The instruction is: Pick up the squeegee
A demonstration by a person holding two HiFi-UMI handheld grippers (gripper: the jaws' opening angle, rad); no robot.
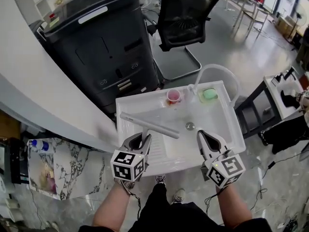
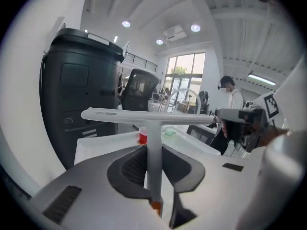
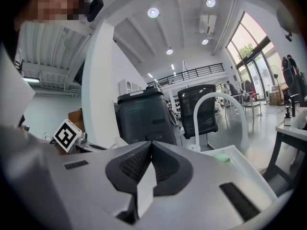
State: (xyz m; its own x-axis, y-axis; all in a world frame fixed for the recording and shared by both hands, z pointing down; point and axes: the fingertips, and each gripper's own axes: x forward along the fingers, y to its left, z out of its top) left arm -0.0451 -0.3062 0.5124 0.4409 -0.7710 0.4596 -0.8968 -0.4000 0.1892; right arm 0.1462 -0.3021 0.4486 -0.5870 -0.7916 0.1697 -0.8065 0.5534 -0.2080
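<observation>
Since the left gripper (image 1: 143, 137) has its jaws clamped on the squeegee (image 1: 149, 125) handle, blade just ahead of them and clear of the sink (image 1: 227, 115), pickup looks basically done (right gripper (image 1: 202, 133) jaws pinched together, empty).

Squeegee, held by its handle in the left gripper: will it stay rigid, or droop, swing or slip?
Probably rigid: the squeegee shows a straight, unsagging crossbar. It looks like light, thin plastic. The left gripper clamps only the narrow, smooth handle, so the wide head might twist or slide if swung quickly.
</observation>
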